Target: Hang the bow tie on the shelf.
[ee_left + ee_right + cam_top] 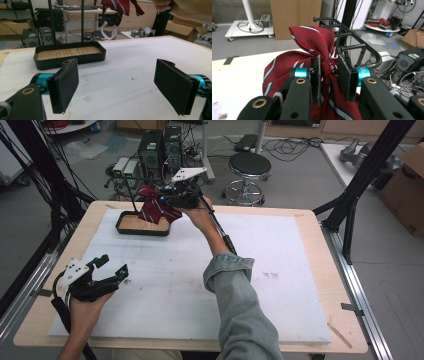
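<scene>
A dark red bow tie [312, 45] with thin white and navy stripes is pinched at its knot by my right gripper [329, 75], which is shut on it. In the high view that gripper [172, 199] holds the bow tie [155, 210] in the air over a black tray with a wooden floor [125, 226], close to the black hook rack [354, 37] that rises from the tray. A white strap [108, 31] dangles under the bow tie [120, 6]. My left gripper [112, 265] rests open near the table's front left corner, with its pads [66, 83] wide apart and nothing between them.
A white mat [280, 270] covers most of the wooden table. Beyond the far edge stand a black stool [248, 167] and computer towers [160, 147] with cables on the floor. A black frame post [370, 170] rises at the right.
</scene>
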